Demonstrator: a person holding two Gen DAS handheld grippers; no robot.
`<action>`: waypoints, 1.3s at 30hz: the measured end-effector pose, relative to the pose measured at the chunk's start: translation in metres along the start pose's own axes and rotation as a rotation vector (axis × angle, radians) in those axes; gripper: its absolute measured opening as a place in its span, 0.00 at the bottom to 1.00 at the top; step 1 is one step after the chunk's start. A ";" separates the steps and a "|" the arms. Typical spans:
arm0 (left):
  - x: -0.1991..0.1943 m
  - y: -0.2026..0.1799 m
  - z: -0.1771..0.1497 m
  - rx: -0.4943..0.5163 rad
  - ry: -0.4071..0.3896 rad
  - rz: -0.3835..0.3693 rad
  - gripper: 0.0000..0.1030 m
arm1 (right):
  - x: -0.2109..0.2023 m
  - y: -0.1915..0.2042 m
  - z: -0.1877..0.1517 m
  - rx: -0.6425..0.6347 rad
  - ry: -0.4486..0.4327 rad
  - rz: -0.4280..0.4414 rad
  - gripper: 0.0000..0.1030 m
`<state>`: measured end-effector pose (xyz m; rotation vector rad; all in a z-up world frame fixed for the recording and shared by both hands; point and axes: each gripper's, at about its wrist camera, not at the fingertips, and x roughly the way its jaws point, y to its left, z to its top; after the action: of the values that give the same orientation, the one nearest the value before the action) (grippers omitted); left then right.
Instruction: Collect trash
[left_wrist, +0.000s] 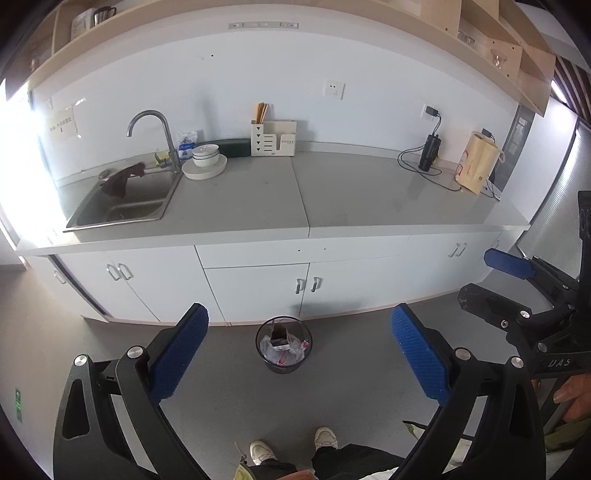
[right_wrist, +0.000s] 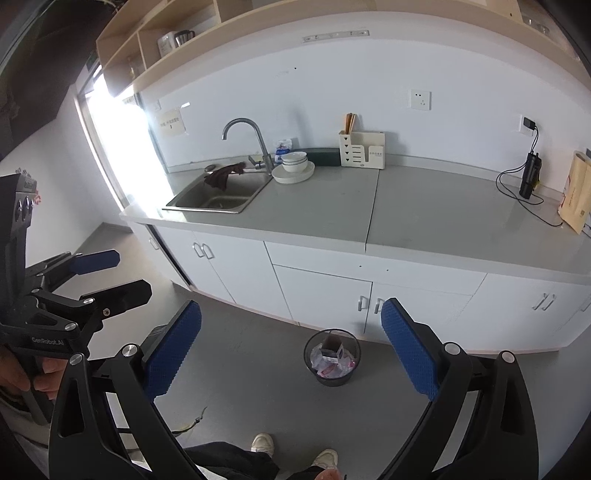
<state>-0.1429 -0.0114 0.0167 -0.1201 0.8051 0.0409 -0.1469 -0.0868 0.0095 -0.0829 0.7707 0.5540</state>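
A small black trash bin (left_wrist: 284, 367) stands on the grey floor in front of the white cabinets. It holds crumpled wrappers and a small dark box (left_wrist: 279, 341). My left gripper (left_wrist: 299, 310) is open and empty, its blue pads framing the bin from well above. In the right wrist view the same bin (right_wrist: 334, 380) sits between the open, empty fingers of my right gripper (right_wrist: 291, 306). Each gripper shows at the edge of the other's view: the right gripper (left_wrist: 484, 277) and the left gripper (right_wrist: 133, 271), both with fingers apart.
The grey countertop (left_wrist: 258, 199) carries a sink (left_wrist: 122, 206) with a brown cloth, stacked bowls on a plate (left_wrist: 205, 162), a utensil holder (left_wrist: 273, 138), a black device on a cable (left_wrist: 428, 151) and a paper bag (left_wrist: 476, 162). A person's white shoes (left_wrist: 291, 445) are on the floor.
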 end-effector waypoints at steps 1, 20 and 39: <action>-0.001 -0.001 0.000 0.005 -0.002 0.006 0.94 | -0.001 0.000 -0.001 0.000 -0.001 0.001 0.96; -0.011 -0.011 -0.009 -0.010 -0.015 0.008 0.94 | -0.008 0.002 -0.015 0.014 0.013 -0.005 0.96; -0.010 -0.018 -0.004 -0.018 -0.032 0.013 0.94 | -0.013 -0.001 -0.010 0.024 0.008 0.008 0.96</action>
<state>-0.1510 -0.0291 0.0232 -0.1306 0.7735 0.0621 -0.1597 -0.0963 0.0112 -0.0597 0.7860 0.5518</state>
